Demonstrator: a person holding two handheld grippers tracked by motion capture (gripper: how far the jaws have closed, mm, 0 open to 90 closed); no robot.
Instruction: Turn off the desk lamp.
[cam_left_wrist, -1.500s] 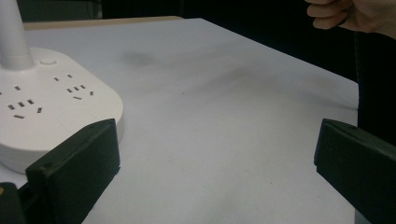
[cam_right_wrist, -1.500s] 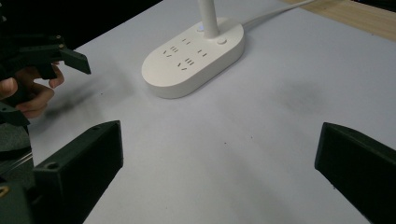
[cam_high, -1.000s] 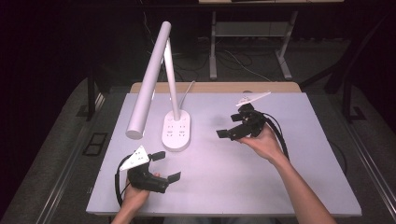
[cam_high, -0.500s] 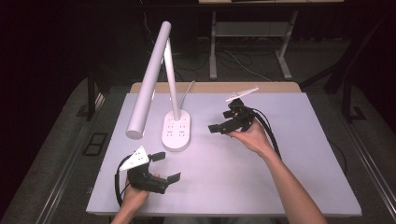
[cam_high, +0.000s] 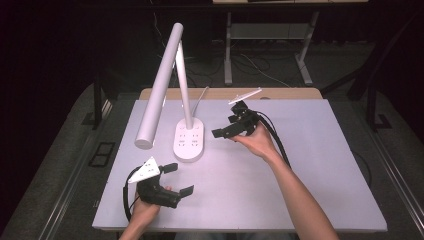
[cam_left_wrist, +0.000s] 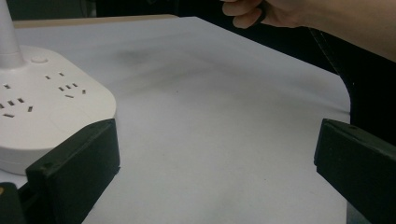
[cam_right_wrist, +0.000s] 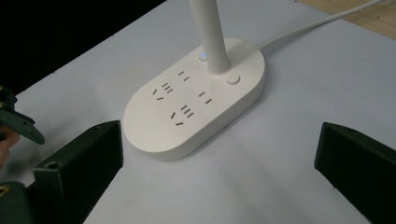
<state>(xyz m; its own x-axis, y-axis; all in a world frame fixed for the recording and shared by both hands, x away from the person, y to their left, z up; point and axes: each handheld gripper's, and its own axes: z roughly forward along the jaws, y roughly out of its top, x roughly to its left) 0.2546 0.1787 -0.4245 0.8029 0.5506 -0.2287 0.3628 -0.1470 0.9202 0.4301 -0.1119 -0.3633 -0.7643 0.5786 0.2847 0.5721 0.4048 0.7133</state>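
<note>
A white desk lamp (cam_high: 172, 85) stands toward the back left of the pale tabletop (cam_high: 310, 190). Its oval base (cam_high: 189, 141) doubles as a power strip, with several groups of socket slots set into the top. No brand name, label or lettering can be read on the base or on the lamp's stem; the only markings are the slots, a round white button (cam_right_wrist: 232, 79) beside the stem and a small bluish-lit dot (cam_right_wrist: 202, 57) on the other side of it. A white cord (cam_right_wrist: 322, 21) leaves the back of the base and runs off toward the bare wooden strip at the tabletop's far edge. The long tubular lamp head (cam_high: 159, 90) slants down to the left, and its lower end hangs above the tabletop to the left of the base.

The right claw (cam_high: 223, 134) is held above the tabletop just right of the base, jaws pointing at it. In the right gripper view the two black jaws stand wide apart with nothing between them, and the base lies ahead of them, apart from both.

The left claw (cam_high: 179, 179) is low at the near left edge, in front of the base. Its jaws are likewise spread wide and hold nothing; in the left gripper view the left-hand jaw sits just beside the near corner of the base, though whether they touch cannot be told.
</note>
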